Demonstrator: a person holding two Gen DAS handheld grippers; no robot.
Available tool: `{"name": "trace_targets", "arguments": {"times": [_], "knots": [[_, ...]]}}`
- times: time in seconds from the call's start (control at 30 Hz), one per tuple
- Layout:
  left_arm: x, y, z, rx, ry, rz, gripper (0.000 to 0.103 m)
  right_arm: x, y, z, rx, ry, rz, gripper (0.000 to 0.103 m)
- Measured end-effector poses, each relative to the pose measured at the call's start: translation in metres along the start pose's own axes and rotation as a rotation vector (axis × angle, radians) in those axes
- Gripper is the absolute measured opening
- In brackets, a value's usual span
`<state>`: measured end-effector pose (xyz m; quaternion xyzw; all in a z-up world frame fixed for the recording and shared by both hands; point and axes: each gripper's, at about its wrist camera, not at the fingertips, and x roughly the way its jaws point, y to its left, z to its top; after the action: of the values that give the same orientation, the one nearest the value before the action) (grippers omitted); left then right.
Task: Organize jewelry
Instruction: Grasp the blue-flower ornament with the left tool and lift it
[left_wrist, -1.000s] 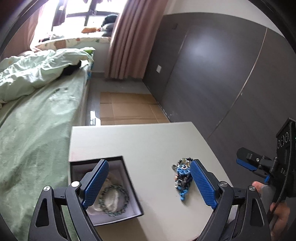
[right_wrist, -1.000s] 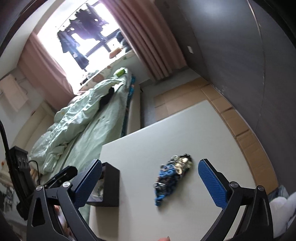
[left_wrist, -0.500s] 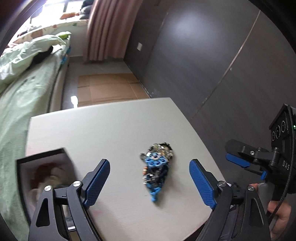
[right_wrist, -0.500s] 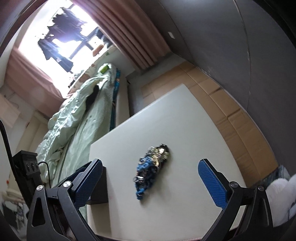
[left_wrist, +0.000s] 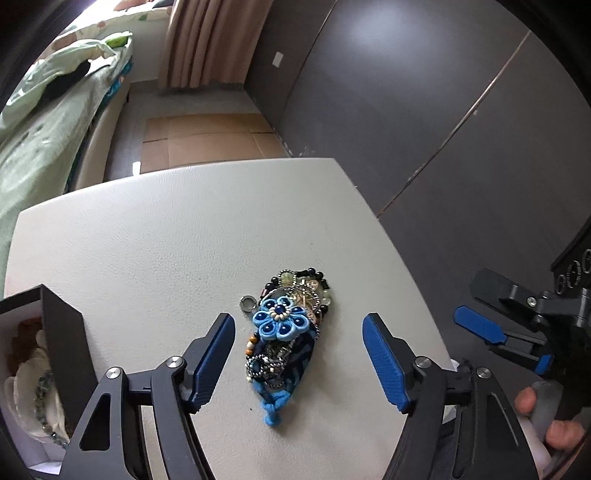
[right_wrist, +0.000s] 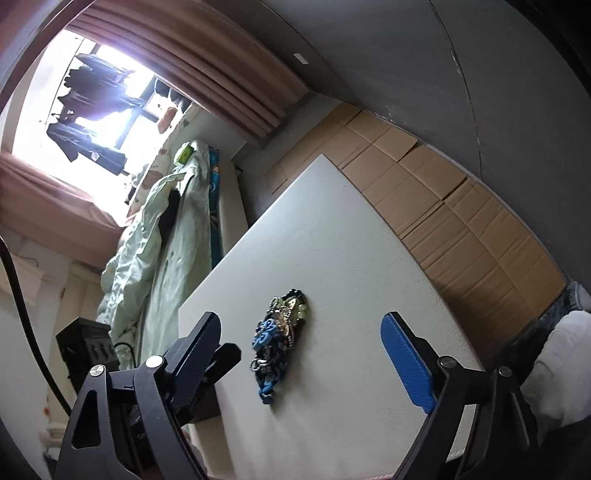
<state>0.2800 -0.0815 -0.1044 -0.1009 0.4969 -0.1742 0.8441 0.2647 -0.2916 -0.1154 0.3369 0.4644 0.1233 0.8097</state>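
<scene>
Box (left_wrist: 62, 343), black outside and white within, sits at the left edge of the left wrist view, cut off by the frame and partly hidden behind the left gripper's (left_wrist: 298, 360) dark arm, so only a pale cushion and a strand of greenish beads (left_wrist: 42, 402) can be made out inside; a brownish shape above them is too blurred to name. Just right of it, on the white table (left_wrist: 166, 236), lies the jewelry pile (left_wrist: 286, 332): a blue fabric flower with a beaded centre on top, dark and pale beads tangled beneath, a small metal ring touching its left side, and a blue cord knot at the near end. The pile lies between the left gripper's blue pads, a little nearer the left one, apart from both; the jaws have just been closing yet stand wide, pressing on nothing. Farther right in that view the right gripper's blue pad and black body are cropped by the frame, with fingers of a hand (left_wrist: 546, 417) wrapped on its handle; round markings on its housing are too small to read. In the right wrist view the right gripper (right_wrist: 306, 362) frames the same pile (right_wrist: 279, 343), which lies nearer its left finger than its right, touching neither; these jaws too have just been narrowing and remain wide with nothing held. The box is mostly hidden behind that left finger. No legible writing appears anywhere.
</scene>
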Motion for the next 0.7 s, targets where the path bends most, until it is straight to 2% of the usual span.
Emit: {"name": "trace_targets", "arguments": {"times": [0.17,0.27,0.33,0.37,0.47,0.7], "knots": [[0.015,0.001,0.001,-0.010,0.024,0.010,0.069,0.004,-0.001,0.001,-0.002,0.006,-0.001,0.083],[0.028,0.001,0.001,-0.008,0.049,0.023,0.063,0.007,-0.001,0.002,0.004,0.015,0.004,0.079],[0.034,0.004,-0.002,-0.023,0.074,0.021,0.043,0.009,-0.001,0.001,0.002,0.021,0.003,0.079],[0.036,0.007,0.000,-0.031,0.081,0.032,0.039,0.011,0.001,0.001,-0.002,0.024,0.002,0.079],[0.031,0.014,0.000,-0.067,0.077,0.004,0.036,0.014,0.003,0.000,-0.010,0.032,-0.004,0.079],[0.008,0.016,0.001,-0.063,0.038,-0.017,0.031,0.023,0.007,-0.003,-0.035,0.060,-0.016,0.079]]}}
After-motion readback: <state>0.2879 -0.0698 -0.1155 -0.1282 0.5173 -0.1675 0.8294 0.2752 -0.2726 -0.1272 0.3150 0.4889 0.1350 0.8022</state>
